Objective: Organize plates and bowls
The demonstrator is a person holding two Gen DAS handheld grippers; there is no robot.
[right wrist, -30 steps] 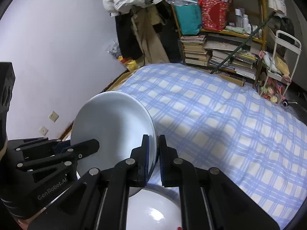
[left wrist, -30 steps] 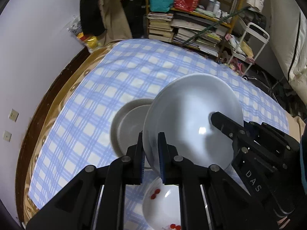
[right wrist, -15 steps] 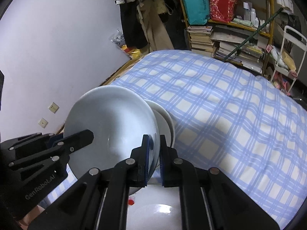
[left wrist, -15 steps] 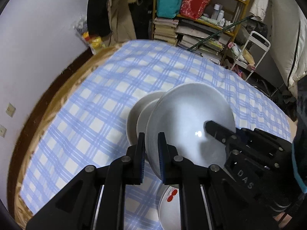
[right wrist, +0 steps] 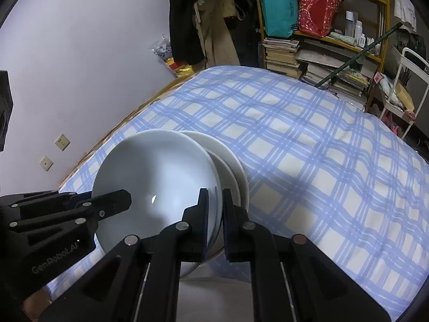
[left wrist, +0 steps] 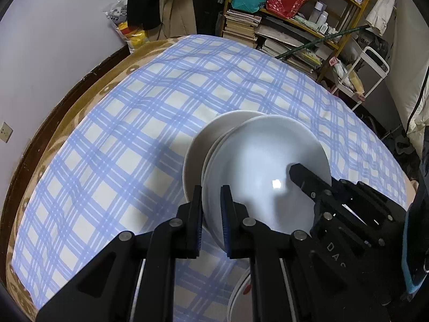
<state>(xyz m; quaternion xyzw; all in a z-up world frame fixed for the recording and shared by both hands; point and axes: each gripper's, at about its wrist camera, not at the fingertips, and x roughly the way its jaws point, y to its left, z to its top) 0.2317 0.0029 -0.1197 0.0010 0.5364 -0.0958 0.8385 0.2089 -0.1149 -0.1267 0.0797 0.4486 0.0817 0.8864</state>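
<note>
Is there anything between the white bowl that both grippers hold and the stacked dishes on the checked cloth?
Nothing visible. The white bowl, clamped at opposite rim edges by the left gripper and the right gripper, hangs tilted right over the stacked dishes. No other object shows in the gap between them.

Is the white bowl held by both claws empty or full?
Empty: the white bowl shows only a bare, glossy inside with one light reflection.
</note>
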